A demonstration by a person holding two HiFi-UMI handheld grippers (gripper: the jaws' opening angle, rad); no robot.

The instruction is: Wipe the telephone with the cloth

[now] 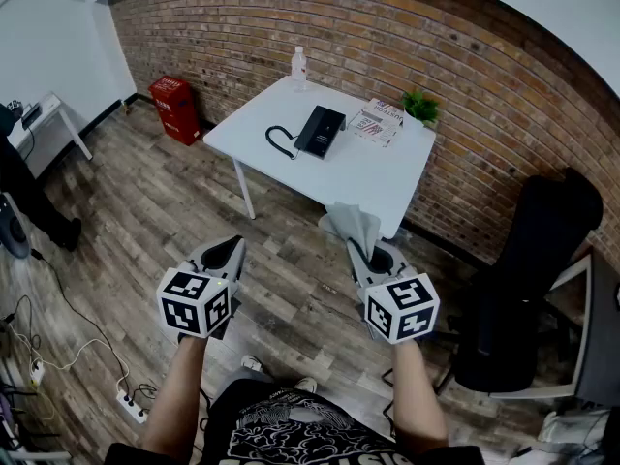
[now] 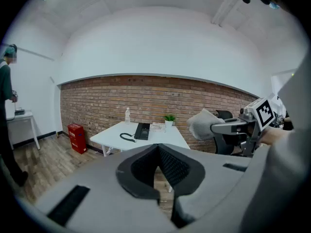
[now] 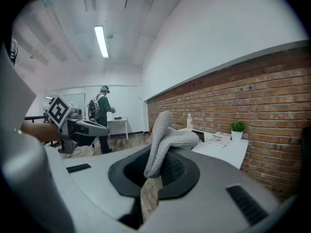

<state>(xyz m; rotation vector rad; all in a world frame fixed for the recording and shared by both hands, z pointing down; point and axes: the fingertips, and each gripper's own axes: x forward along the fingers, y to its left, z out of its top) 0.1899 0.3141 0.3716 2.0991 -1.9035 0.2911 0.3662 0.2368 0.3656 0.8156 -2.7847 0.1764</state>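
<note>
The black telephone (image 1: pixel 320 130) lies on a white table (image 1: pixel 368 177) ahead of me, its handset and cord (image 1: pixel 280 143) off to its left. It also shows far off in the left gripper view, telephone (image 2: pixel 142 130). My right gripper (image 1: pixel 360 250) is shut on a grey cloth (image 1: pixel 354 223), held in the air short of the table's near edge. That cloth (image 3: pixel 165 140) stands up from the shut right gripper (image 3: pixel 154 161). My left gripper (image 1: pixel 231 248) hangs beside it over the floor; the left gripper (image 2: pixel 158 148) has its jaws together with nothing between them.
On the table stand a clear bottle (image 1: pixel 298 68), a small potted plant (image 1: pixel 419 107) and a magazine (image 1: pixel 376 121). A brick wall runs behind. A red box (image 1: pixel 175 108) sits at the left, a black chair (image 1: pixel 538 279) at the right. A person (image 3: pixel 102 110) stands by a far desk.
</note>
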